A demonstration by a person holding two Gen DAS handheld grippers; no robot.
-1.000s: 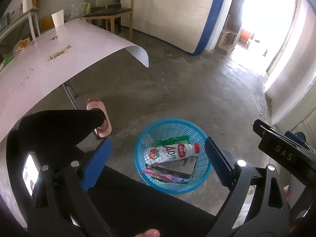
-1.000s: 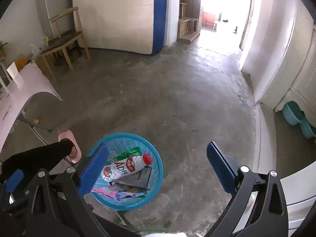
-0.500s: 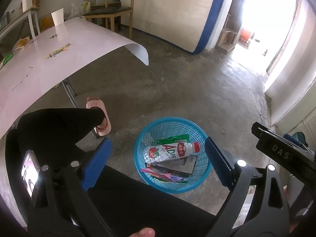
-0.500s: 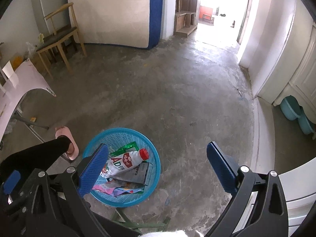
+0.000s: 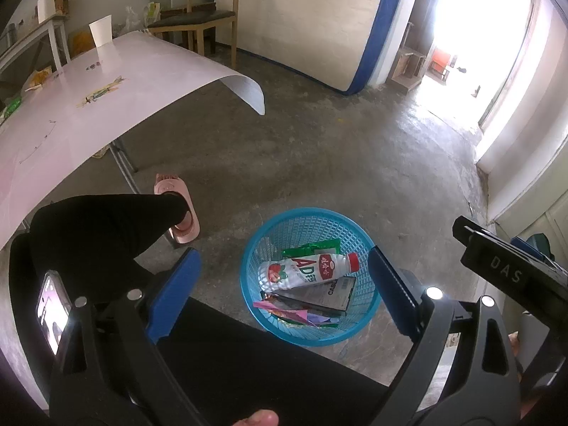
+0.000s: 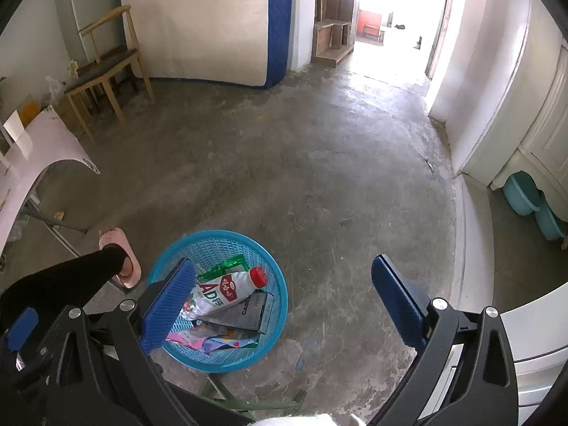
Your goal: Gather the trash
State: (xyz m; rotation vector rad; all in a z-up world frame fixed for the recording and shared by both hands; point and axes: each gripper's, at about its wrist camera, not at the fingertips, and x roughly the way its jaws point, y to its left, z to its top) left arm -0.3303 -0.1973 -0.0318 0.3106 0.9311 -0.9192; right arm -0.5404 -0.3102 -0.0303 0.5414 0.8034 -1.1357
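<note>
Already your left tool (image 5: 280, 284) and right tool (image 6: 280, 291) hung released, grasping nothing, above the basket (image 5: 358, 333) on the floor; its bottle (image 5: 305, 269) looked light and slippery, best pinched mid-body.

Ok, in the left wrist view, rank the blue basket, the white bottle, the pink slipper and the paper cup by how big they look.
1. Blue basket
2. White bottle
3. Pink slipper
4. Paper cup, though it stands much farther off, so its true size is unsure.
</note>
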